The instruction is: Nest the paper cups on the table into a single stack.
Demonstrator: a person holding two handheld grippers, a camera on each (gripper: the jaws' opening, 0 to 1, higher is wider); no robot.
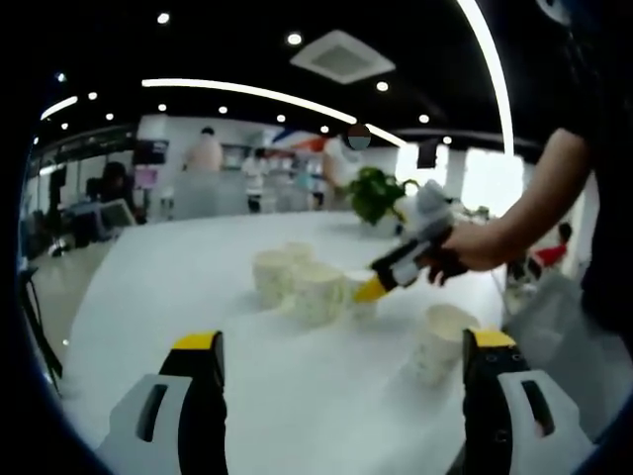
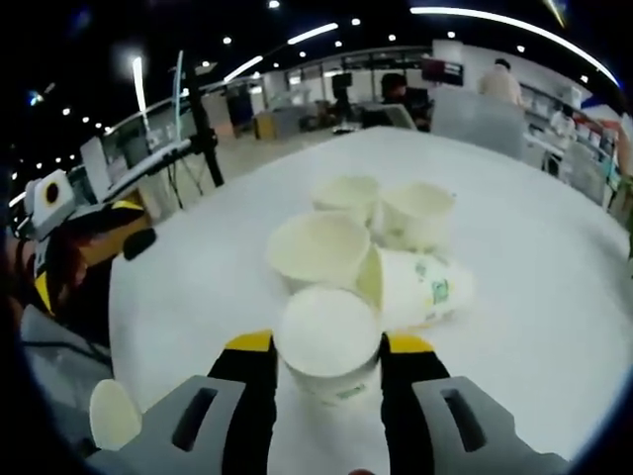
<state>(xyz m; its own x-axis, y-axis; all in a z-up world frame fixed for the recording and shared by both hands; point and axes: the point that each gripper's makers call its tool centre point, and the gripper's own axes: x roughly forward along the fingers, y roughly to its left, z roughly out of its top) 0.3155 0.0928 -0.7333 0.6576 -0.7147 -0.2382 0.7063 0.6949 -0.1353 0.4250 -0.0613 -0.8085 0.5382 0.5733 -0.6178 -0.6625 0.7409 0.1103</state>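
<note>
Several white paper cups stand clustered (image 1: 297, 280) on the white table (image 1: 188, 287), and a lone cup (image 1: 439, 341) stands close to my left gripper's right jaw. My left gripper (image 1: 343, 344) is open and holds nothing. A hand brings my right gripper (image 1: 381, 282) in from the right, at a cup on the cluster's edge. In the right gripper view, my right gripper (image 2: 328, 348) is shut on a paper cup (image 2: 328, 336). Beyond it stand an open cup (image 2: 319, 247) and two more cups (image 2: 346, 193) (image 2: 415, 213). A tipped cup (image 2: 420, 287) lies on its side. The left gripper (image 2: 89, 242) shows at the left.
A potted plant (image 1: 376, 193) stands at the table's far side. People and desks are in the background. A tripod stand (image 2: 203, 119) rises past the table's far-left edge. The lone cup (image 2: 114, 414) sits at the lower left.
</note>
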